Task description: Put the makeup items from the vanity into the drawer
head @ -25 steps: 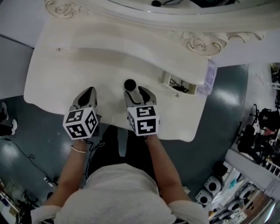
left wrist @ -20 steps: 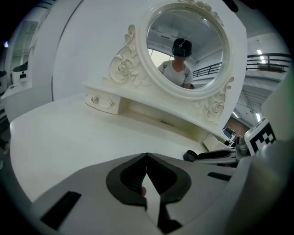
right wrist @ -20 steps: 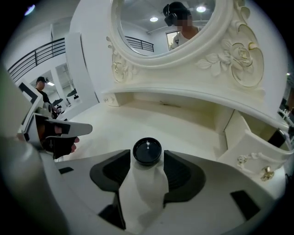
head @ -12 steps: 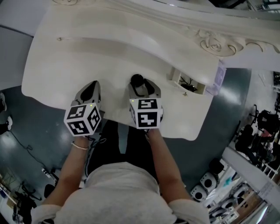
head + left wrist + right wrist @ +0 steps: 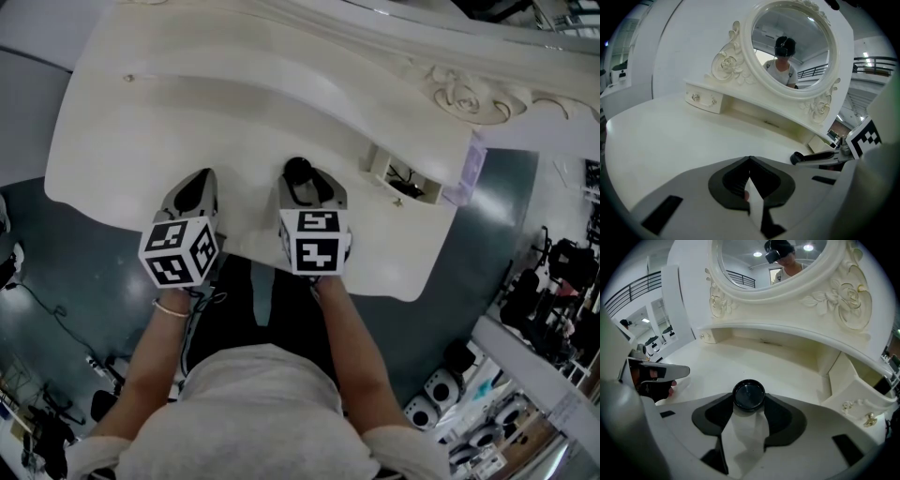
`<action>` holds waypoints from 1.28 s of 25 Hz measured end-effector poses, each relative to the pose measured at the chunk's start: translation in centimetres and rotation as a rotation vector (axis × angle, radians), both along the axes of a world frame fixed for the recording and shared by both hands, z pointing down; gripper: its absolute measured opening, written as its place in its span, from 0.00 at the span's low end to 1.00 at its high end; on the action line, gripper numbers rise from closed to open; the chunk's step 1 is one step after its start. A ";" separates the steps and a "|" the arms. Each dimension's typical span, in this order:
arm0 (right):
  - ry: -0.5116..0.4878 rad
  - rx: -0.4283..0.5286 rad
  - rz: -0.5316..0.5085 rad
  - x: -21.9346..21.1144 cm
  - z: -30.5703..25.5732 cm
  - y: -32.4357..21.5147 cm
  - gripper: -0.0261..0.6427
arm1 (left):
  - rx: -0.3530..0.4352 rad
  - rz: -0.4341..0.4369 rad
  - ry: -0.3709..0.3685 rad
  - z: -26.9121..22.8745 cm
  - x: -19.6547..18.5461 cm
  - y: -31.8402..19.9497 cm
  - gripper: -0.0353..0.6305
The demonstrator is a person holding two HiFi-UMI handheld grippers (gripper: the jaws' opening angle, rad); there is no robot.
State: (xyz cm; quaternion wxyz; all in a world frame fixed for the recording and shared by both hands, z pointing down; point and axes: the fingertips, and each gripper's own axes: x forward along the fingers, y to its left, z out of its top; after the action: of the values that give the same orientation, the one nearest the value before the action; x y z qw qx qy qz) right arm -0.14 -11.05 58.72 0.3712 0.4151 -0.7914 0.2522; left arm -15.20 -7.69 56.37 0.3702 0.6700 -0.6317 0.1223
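My right gripper (image 5: 306, 180) (image 5: 748, 403) is shut on a white bottle with a round black cap (image 5: 748, 394) (image 5: 298, 170). It holds the bottle over the front middle of the white vanity top (image 5: 141, 122). The open drawer (image 5: 414, 193) (image 5: 855, 397) stands a short way to its right, with dark items inside. My left gripper (image 5: 195, 184) (image 5: 750, 161) hovers to the left near the front edge. Its jaws meet at the tips, and only a thin white sliver shows between them. From the left gripper view the capped bottle (image 5: 797, 158) shows at the right.
An oval mirror (image 5: 792, 42) in a carved frame rises at the back above a raised shelf (image 5: 787, 331). A small shut drawer (image 5: 704, 98) sits at the shelf's left end. The table's curved front edge (image 5: 394, 291) is just under my grippers, with dark floor (image 5: 487, 244) beyond.
The head view has shifted a little. Both grippers keep nearly the same places over the table, and the right one still holds the black-capped bottle.
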 end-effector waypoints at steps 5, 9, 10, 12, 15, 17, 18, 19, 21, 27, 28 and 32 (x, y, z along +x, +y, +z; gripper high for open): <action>-0.023 0.032 0.013 0.8 -1.1 -0.2 0.36 | 0.004 0.026 -0.002 -0.4 1.1 -0.3 0.06; -0.033 0.035 0.039 2.2 -2.2 0.2 0.36 | 0.025 0.080 -0.007 -1.1 3.0 -1.2 0.06; -0.038 0.036 0.045 2.6 -2.6 0.3 0.36 | 0.031 0.094 -0.007 -1.4 3.6 -1.5 0.06; -0.047 0.044 0.055 3.4 -3.5 0.6 0.36 | 0.043 0.124 -0.006 -2.0 5.0 -2.1 0.06; -0.056 0.046 0.083 5.2 -4.4 0.9 0.36 | 0.058 0.181 -0.004 -2.7 7.6 -2.8 0.06; -0.057 0.049 0.111 6.6 -5.1 1.0 0.36 | 0.067 0.223 -0.004 -3.2 9.4 -3.0 0.06; -0.057 0.054 0.126 7.3 -5.5 1.0 0.36 | 0.074 0.244 -0.003 -3.6 10.3 -3.2 0.06; -0.057 0.063 0.142 7.9 -5.9 0.9 0.36 | 0.082 0.265 -0.003 -4.0 11.1 -3.3 0.06; -0.058 0.083 0.170 9.2 -6.9 0.6 0.36 | 0.100 0.302 -0.003 -4.8 12.6 -3.7 0.06; -0.060 0.126 0.236 12.9 -9.6 0.3 0.36 | 0.140 0.367 -0.010 -7.0 16.1 -4.5 0.06; -0.059 0.128 0.247 13.5 -9.9 0.4 0.36 | 0.144 0.372 -0.010 -7.2 16.5 -4.7 0.06; -0.042 0.135 0.298 16.7 -10.4 0.4 0.36 | 0.162 0.395 -0.005 -8.1 18.3 -5.3 0.06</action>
State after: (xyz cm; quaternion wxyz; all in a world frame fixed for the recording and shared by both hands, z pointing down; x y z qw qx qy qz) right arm 16.61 -10.67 48.30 0.2843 0.5464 -0.7439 0.2593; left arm 3.08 -12.96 48.30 0.2824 0.8081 -0.4969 0.1428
